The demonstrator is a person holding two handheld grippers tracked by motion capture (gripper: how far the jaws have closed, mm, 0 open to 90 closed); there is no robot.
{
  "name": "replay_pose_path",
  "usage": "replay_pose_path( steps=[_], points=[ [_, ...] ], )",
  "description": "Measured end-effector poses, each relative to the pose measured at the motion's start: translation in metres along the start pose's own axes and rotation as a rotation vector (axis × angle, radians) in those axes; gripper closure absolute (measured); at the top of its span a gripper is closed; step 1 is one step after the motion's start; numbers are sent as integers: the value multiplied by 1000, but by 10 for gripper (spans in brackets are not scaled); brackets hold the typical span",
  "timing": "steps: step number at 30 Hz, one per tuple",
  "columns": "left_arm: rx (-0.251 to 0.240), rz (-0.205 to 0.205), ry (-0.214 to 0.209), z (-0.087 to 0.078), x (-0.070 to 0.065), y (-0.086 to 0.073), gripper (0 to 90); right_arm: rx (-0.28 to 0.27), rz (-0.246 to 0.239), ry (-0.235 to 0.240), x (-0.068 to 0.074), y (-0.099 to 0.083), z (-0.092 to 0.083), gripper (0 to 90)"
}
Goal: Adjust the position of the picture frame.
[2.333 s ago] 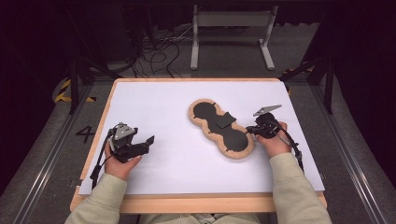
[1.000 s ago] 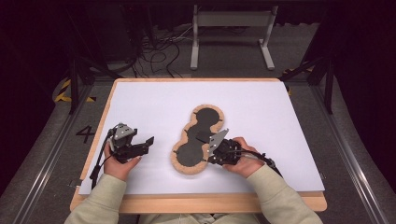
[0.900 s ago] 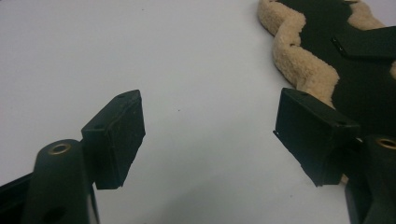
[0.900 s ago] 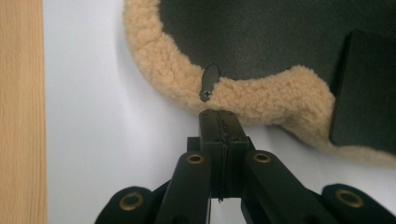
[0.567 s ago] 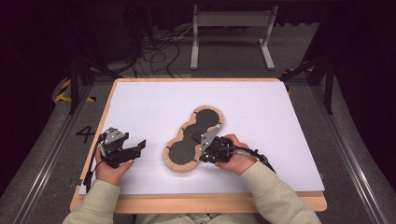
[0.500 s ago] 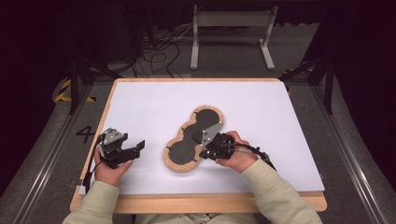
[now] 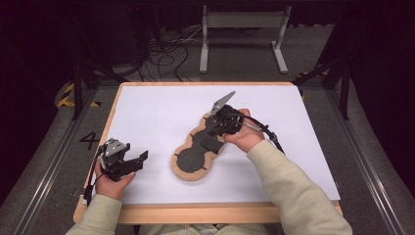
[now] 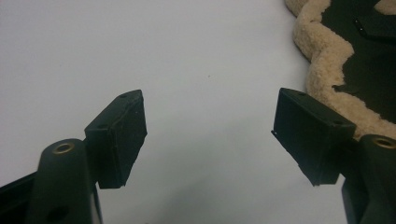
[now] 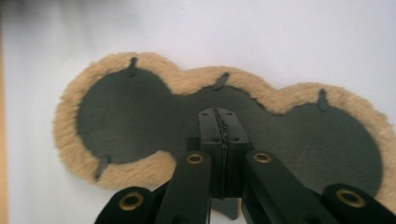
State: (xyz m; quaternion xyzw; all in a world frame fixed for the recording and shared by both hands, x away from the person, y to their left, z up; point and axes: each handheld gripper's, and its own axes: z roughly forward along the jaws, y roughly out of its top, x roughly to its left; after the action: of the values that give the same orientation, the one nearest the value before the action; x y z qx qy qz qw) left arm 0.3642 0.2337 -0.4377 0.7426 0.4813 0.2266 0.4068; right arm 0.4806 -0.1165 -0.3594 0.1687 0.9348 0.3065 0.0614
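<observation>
Dark room behind, cables and a grey metal stand (image 7: 243,29) on the floor beyond the bench (image 7: 147,103), white-topped with a wooden rim. At the near left, left hand-held gripper (image 7: 137,160) held low over the white surface, jaws spread wide with nothing between them; seen along its own jaws, bare white sheet in the gap and a fleecy tan edge off to the right. Near the middle of the bench, lying slantwise, fleece-edged black pad (image 7: 195,156) with three rounded lobes and small black tabs along its rim. At its far lobe, right hand-held gripper (image 7: 219,131) tilted down over the pad, jaws pressed fully together; possibly pinching a thin black flap of the pad, though hard to tell from the gripper's own view (image 9: 219,128). Trailing cable (image 7: 262,129) off to the right over the sleeve.
</observation>
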Motion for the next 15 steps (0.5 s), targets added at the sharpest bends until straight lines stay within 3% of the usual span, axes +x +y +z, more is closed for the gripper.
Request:
replay_pose_path(
  steps=[8,15],
  points=[
    [5,-4,6,-3,1,-4,261,9,66,-66,-29,18,16,900],
    [2,-14,15,-5,2,-6,265,-10,131,-156,-61,25,37,900]
  ],
)
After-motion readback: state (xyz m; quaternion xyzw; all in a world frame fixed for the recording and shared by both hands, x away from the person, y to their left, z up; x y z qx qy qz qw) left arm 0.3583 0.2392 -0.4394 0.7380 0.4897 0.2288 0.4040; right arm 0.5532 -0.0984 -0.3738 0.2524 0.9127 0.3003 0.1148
